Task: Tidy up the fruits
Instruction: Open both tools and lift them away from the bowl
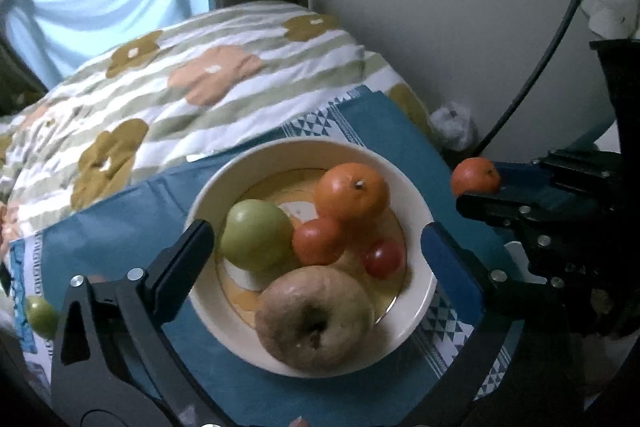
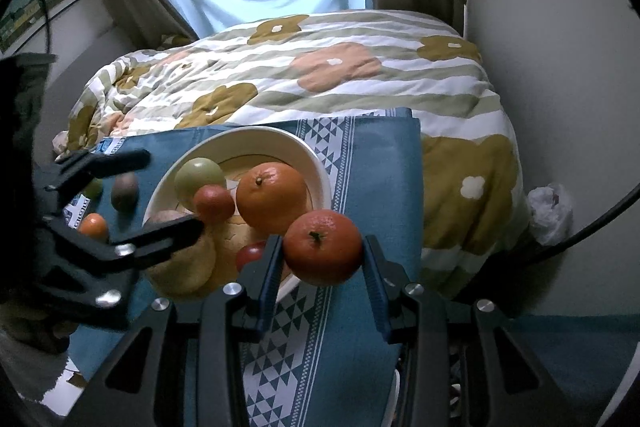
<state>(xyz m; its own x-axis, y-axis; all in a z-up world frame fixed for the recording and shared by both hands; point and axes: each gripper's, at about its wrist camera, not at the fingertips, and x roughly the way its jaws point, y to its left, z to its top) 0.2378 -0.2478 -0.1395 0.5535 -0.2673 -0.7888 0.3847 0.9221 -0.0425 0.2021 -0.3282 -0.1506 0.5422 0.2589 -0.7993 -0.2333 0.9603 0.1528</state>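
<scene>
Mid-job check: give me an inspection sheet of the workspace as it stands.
Surface: blue patterned cloth on a bed.
Job's things: cream bowl holds a green apple, large orange, small orange fruit, red fruit and pale apple. Loose on the cloth: kiwi, small orange, green fruit.
Clutter: crumpled bag.
Grippers: left gripper open over the bowl; right gripper shut on a tangerine.
Cables: black cable by the wall.
Surroundings: floral duvet, curtains, window.

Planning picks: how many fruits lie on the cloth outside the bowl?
3, left of the bowl: green fruit, brown fruit, small orange fruit. The left gripper may hide others.
</scene>
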